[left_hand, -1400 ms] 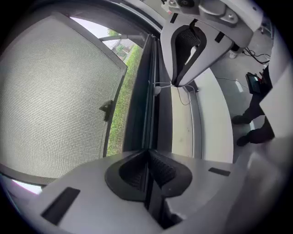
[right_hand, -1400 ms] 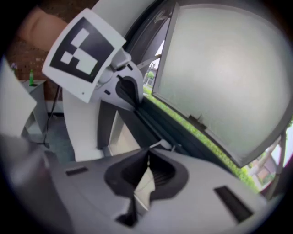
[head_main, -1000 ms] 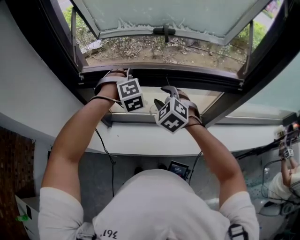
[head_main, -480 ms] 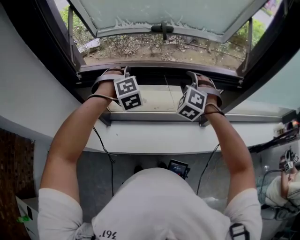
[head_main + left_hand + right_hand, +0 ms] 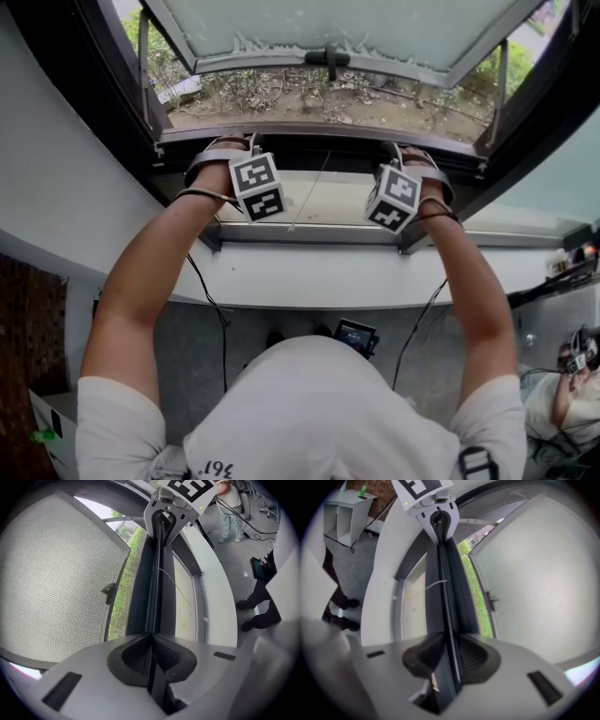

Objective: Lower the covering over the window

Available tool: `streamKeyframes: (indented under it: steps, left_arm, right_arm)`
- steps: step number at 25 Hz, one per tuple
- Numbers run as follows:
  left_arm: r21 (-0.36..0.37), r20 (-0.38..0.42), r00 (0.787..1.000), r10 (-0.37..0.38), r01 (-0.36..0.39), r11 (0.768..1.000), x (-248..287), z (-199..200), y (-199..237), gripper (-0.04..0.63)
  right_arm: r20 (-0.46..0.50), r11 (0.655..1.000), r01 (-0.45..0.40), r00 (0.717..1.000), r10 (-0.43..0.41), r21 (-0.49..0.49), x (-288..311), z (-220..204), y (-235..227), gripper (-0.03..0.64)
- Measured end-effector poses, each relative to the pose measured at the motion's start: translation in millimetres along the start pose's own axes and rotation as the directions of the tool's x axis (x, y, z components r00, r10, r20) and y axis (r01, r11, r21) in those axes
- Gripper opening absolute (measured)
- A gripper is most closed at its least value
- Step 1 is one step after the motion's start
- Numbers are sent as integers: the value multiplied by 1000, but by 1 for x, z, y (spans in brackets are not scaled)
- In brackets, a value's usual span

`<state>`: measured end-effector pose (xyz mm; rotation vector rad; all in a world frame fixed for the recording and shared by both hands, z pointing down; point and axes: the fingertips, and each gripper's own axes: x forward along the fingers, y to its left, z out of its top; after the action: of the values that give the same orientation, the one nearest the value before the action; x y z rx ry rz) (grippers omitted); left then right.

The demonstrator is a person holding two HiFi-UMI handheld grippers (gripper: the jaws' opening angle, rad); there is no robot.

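Shifted rightward along the dark rail, the right gripper is closing onto it while the left gripper is clamping it; both should be pulling down evenly.

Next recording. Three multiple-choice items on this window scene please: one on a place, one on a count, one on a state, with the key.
1. The left gripper is: A clamped on the dark rail; B on the sash handle; C hanging free.
2. Grippers on that rail: A none; B one; C two.
3. The window sash is: A shut; B swung open outward; C missing.
Key: 1 A, its view shows the rail between shut jaws. 2 C, the right gripper, whose jaws have just been closing, pinches the rail too. 3 B, ground shows under it.
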<state>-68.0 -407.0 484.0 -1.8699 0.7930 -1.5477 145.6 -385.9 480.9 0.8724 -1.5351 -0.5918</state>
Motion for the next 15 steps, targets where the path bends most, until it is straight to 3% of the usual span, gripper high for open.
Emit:
streamKeyframes:
  steps: [10, 15]
  left_arm:
    - [0, -5, 1000, -1, 1, 1000, 1, 0, 0, 32]
    - [-16, -19, 999, -49, 49, 999, 1, -1, -2, 32]
  right_arm:
    - [-48, 990, 33, 998, -39, -136, 3, -5, -8, 34]
    - [-80, 988, -30, 997, 19, -149, 3, -3, -6, 32]
